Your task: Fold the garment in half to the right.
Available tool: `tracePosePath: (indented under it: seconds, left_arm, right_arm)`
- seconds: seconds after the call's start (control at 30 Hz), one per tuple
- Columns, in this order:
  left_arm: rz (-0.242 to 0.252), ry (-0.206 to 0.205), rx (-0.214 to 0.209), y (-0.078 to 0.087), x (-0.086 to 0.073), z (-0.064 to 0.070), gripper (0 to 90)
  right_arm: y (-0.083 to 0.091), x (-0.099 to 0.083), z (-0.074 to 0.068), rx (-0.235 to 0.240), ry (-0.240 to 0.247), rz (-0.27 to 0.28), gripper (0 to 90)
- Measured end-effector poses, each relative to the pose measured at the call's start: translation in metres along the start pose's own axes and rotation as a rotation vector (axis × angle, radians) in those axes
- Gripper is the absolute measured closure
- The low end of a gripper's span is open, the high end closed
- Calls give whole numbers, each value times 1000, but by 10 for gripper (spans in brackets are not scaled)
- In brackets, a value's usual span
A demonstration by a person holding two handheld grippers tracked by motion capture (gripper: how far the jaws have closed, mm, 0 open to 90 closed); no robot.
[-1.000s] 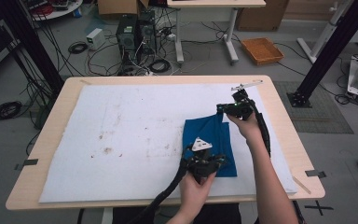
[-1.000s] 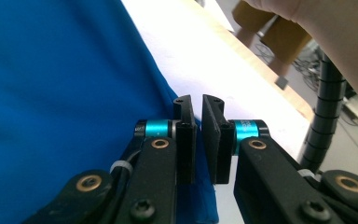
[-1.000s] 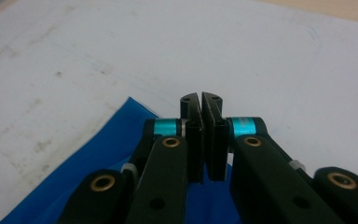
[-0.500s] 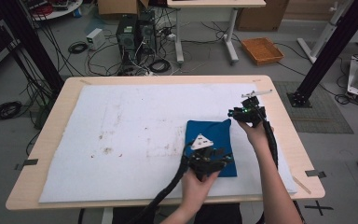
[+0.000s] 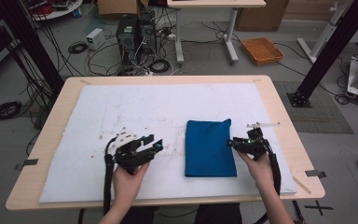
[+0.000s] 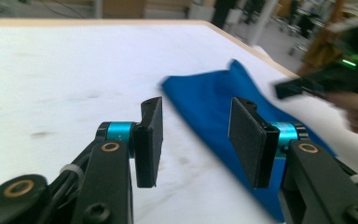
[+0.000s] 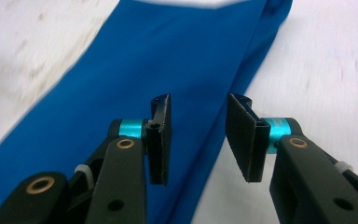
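A: Starting at the pads: the left gripper [image 6: 195,140] is showing its two black pads spread wide, nothing between them, just white mat [image 6: 51,74] and the edge of the blue cloth [image 6: 214,100] in the gap.

B: And the right gripper [image 7: 198,137]? I'm seeing the same thing, pads parted and released, hovering right over the cloth's [image 7: 135,65] folded edge, which is running from lower centre up to the upper right of that frame.

A: Right, neither one is grasping anything. That's the big change. Half a second back, both grippers were sitting on the cloth, the left at its near edge and the right up by its far right corner.

B: Now, in the high view, the left gripper [image 5: 154,145] is sitting well off to the left of centre, out over bare mat [image 5: 135,107], pointing right toward the cloth.

A: And the right gripper [image 5: 230,143] is hanging just at the right edge of the cloth [image 5: 209,147], lower than it was a moment ago.

B: The cloth itself is lying flat now, a neat folded rectangle right of centre in the frame, longer than before, with its top right corner slightly peaked.

A: Both hands are coming in from the bottom edge, the left hand [image 5: 127,179] and the right hand [image 5: 257,164], either side of it, on the wooden table [image 5: 279,100].
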State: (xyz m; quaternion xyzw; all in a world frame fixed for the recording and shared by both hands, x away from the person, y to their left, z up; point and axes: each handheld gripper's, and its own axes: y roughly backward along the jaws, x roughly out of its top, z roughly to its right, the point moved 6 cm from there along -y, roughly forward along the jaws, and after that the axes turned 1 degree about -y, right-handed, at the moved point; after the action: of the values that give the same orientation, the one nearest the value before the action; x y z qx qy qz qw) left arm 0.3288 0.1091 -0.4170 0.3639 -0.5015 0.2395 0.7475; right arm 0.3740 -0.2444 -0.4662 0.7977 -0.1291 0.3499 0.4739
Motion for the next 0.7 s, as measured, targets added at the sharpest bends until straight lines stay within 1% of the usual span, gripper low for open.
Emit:
tracePosePath:
  seconds: [0.07,0.1,0.13,0.2,0.23,0.27,0.3,0.33,0.37,0.4,0.47,0.53,0.63,0.7]
  left_arm:
    - [-9,9,20,7,-2,-11,549]
    - [-2,16,31,9,-3,-15,548]
    - [1,22,34,12,-4,-19,548]
    - [-1,41,37,13,-6,-23,548]
    - [-3,43,39,14,-6,-24,548]
    - [1,43,46,15,-6,-25,548]
    - [4,45,43,16,-6,-25,548]
    - [5,45,42,16,-6,-24,548]
    - [2,44,43,16,-6,-24,548]
    - [2,43,45,16,-6,-24,548]
    - [1,48,45,16,-6,-25,548]
    - [-2,55,46,15,-7,-26,548]
    - [-12,56,44,14,-8,-28,548]
    - [-12,58,45,13,-9,-29,548]
  right_arm:
    - [11,-13,-9,-6,29,1,621]
    - [16,-19,-14,-3,35,4,622]
    - [19,-26,-17,2,34,4,622]
    - [21,-35,-18,-6,39,6,631]
    - [20,-39,-18,-1,34,-14,638]
    - [19,-42,-17,-3,28,-22,672]
    - [18,-43,-16,3,27,-20,736]
    - [18,-45,-18,19,31,-24,774]
    - [18,-47,-19,19,44,-28,834]
    - [19,-48,-20,13,62,-31,870]
    - [21,-48,-19,5,73,-28,880]
    - [23,-48,-16,-6,61,-20,881]
    - [26,-51,-14,-31,57,-36,880]
    - [27,-53,-14,-40,60,-47,876]
